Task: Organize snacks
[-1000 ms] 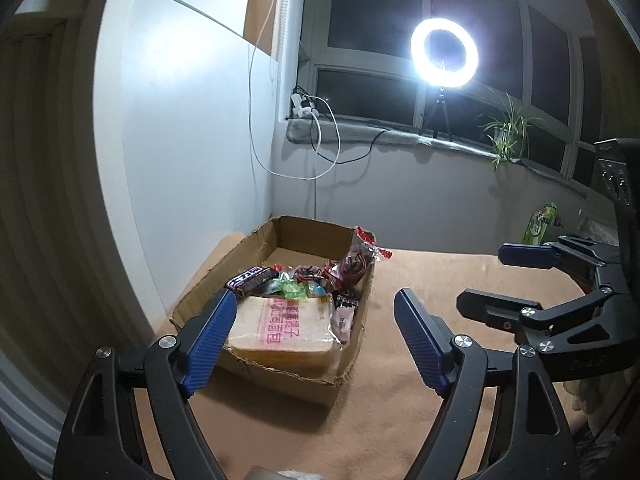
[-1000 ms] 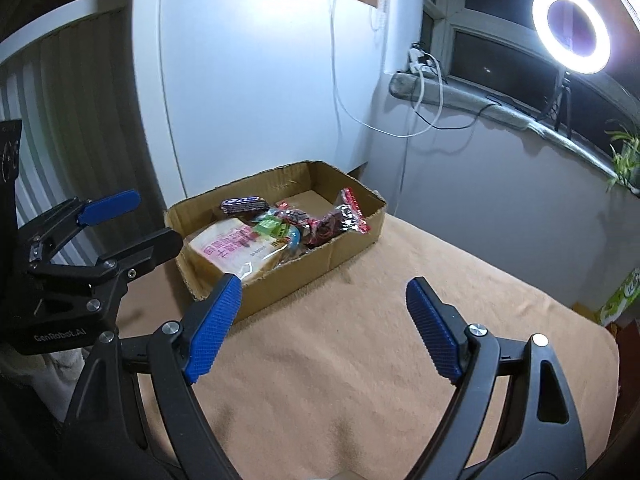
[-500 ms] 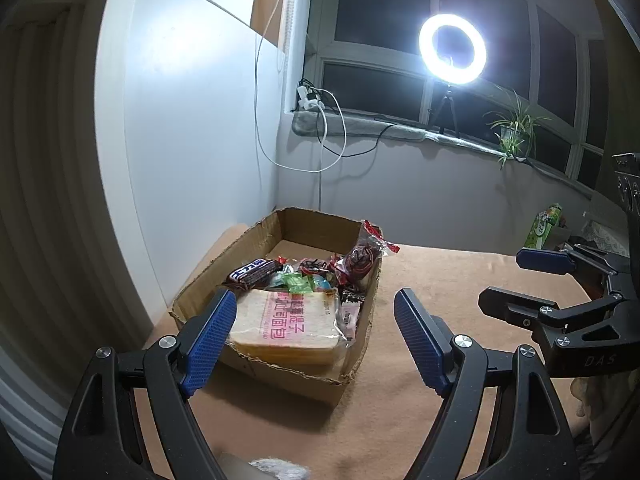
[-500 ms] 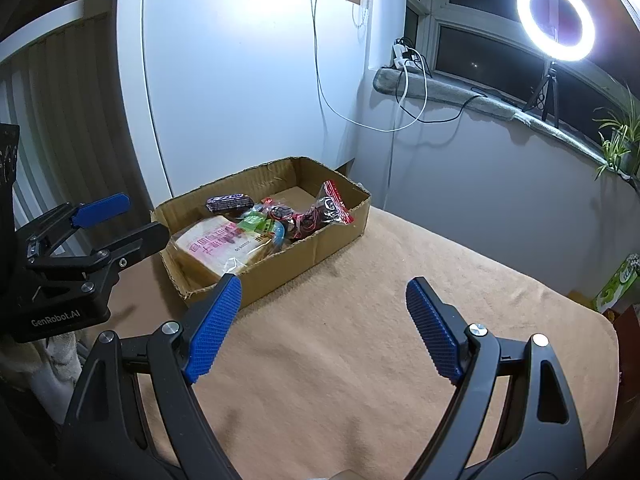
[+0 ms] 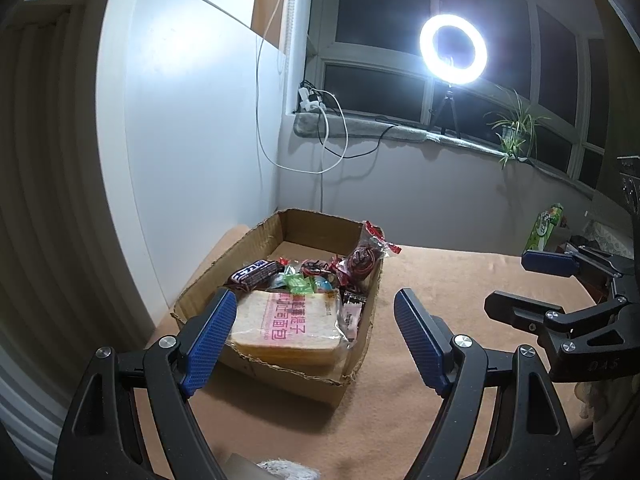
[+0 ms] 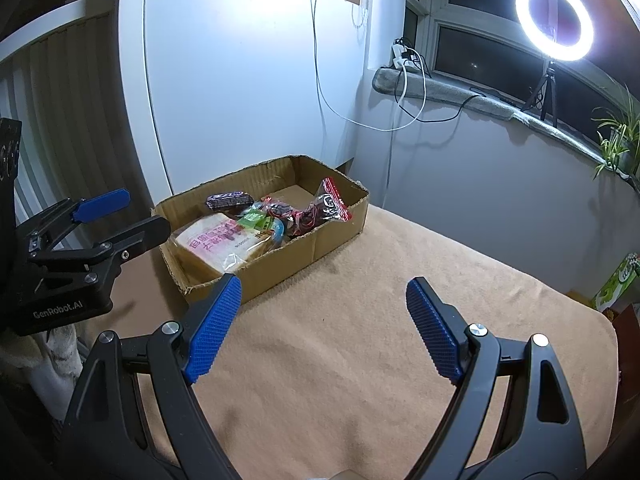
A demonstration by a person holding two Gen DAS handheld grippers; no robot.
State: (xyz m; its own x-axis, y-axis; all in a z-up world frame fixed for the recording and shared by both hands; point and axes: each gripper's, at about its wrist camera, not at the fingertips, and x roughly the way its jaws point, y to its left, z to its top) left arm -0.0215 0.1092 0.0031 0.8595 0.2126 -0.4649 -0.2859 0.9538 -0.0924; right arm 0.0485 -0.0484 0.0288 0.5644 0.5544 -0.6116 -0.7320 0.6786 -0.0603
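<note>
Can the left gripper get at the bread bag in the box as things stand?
Probably yes. The left gripper is open and empty, aimed at the cardboard box, which has no lid. The bread bag lies at the near end with nothing on top.

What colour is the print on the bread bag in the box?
Pink-red print on the bread bag; clearest in the left wrist view.

Ring light (image 5: 453, 49) against dark windows (image 5: 378, 6)
</note>
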